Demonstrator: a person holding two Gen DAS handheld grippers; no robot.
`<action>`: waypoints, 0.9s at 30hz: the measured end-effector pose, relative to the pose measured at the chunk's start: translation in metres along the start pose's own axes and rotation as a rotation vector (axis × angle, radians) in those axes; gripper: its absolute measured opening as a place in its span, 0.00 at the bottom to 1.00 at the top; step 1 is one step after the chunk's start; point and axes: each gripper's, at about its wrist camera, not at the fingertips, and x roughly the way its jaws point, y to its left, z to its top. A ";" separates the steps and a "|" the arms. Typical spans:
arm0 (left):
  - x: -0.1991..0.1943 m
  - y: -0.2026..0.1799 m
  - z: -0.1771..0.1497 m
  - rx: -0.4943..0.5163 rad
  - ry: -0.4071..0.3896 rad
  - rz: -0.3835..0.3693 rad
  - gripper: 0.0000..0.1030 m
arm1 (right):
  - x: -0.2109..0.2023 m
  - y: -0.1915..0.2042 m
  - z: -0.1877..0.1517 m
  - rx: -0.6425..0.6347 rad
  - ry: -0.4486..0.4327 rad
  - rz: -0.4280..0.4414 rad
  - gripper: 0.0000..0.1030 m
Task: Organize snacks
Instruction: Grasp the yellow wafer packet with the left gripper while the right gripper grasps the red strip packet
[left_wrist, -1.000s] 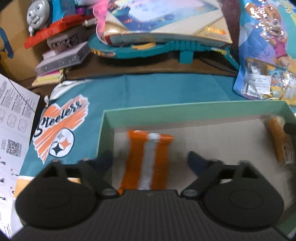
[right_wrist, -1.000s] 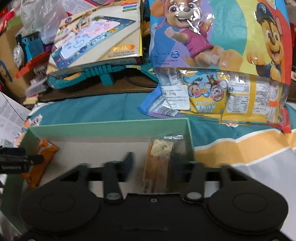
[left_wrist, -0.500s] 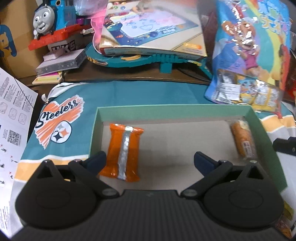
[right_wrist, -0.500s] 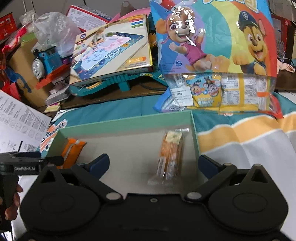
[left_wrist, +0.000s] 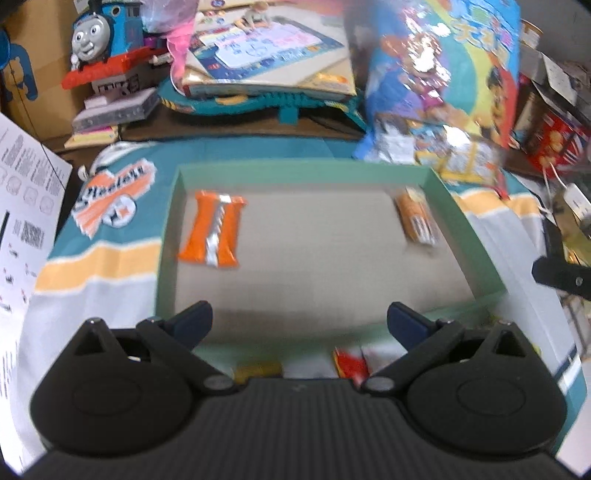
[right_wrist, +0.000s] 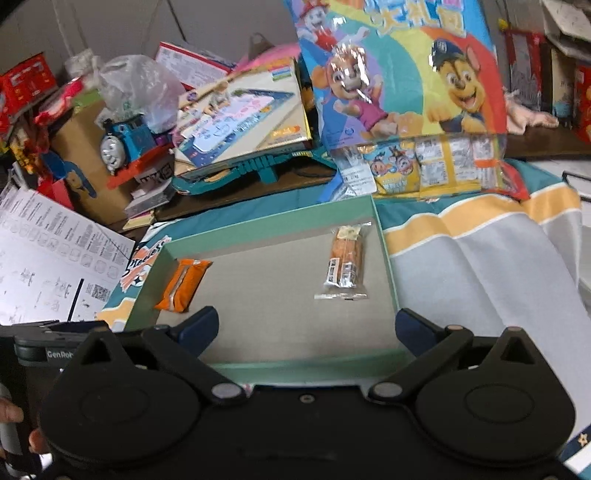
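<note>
Orange snack pack (right_wrist: 183, 284) and clear-wrapped bar (right_wrist: 345, 263) lie lengthwise front-to-back in green tray (right_wrist: 388, 254); both jaws wide, empty.

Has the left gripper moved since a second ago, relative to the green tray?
Yes. The left gripper has pulled back from over the orange packet to the near edge of the green tray, jaws open and empty; the packet lies well ahead.

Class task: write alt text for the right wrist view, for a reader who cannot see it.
A shallow green cardboard box holds an orange foil snack packet at its left wall and a clear-wrapped snack bar near its right wall. The open right claw hovers empty at the box's near edge.
</note>
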 end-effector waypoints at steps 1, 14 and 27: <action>-0.002 -0.003 -0.009 0.003 0.010 -0.009 1.00 | -0.006 0.002 -0.007 -0.034 -0.005 -0.017 1.00; 0.016 -0.016 -0.084 -0.066 0.182 -0.045 1.00 | -0.030 -0.028 -0.074 0.159 0.153 -0.053 1.00; 0.046 -0.030 -0.087 -0.036 0.200 0.069 1.00 | -0.015 0.007 -0.103 0.122 0.252 0.069 0.86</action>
